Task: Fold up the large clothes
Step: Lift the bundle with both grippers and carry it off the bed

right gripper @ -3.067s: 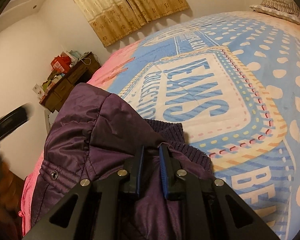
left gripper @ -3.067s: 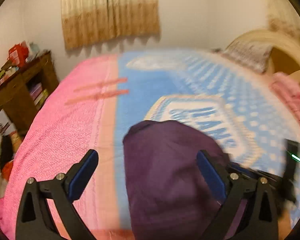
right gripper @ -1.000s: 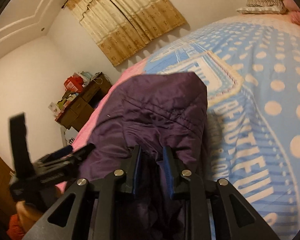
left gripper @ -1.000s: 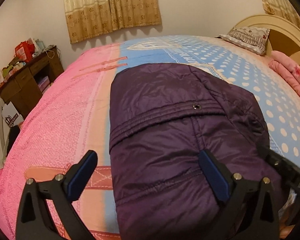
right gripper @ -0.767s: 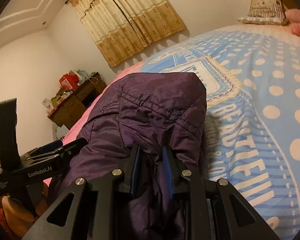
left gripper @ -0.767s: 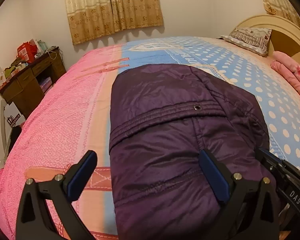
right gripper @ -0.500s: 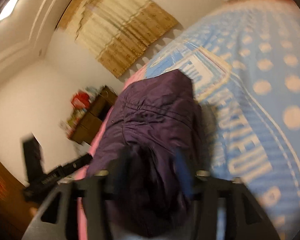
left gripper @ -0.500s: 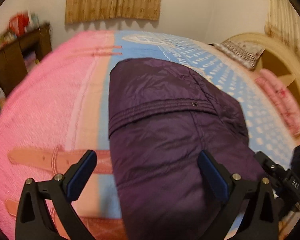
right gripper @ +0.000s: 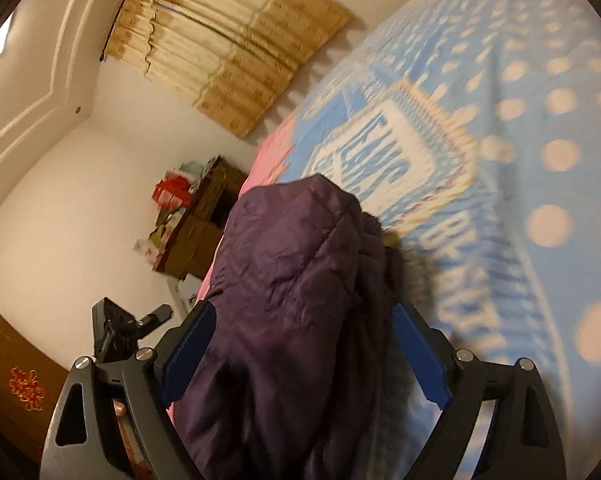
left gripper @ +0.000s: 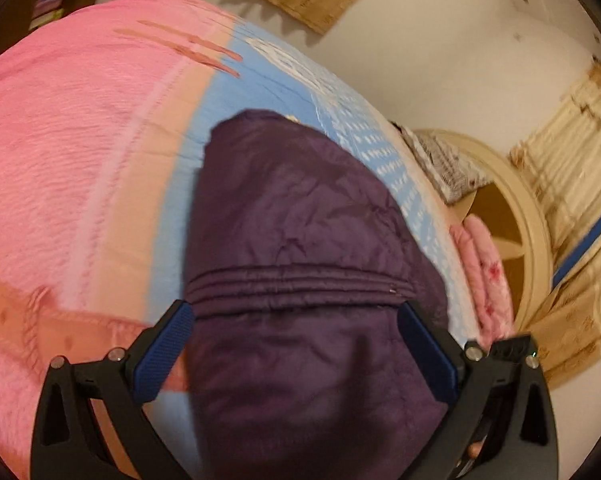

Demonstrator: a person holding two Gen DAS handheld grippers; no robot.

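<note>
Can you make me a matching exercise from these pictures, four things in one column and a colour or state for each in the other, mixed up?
Things:
1. jacket
2. curtain
3. right gripper
4. bedspread

Colour or state:
A. open, fingers apart
B. blue with pale dots
C. dark purple, folded on the bed
D. beige and gold, hanging on the wall

Pairs: 1-C, 2-D, 3-A, 4-B

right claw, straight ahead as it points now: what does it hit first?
Most likely the purple jacket: it fills the gap between the open right claw fingers. Depth is unclear, and the bedspread lies beyond.
</note>
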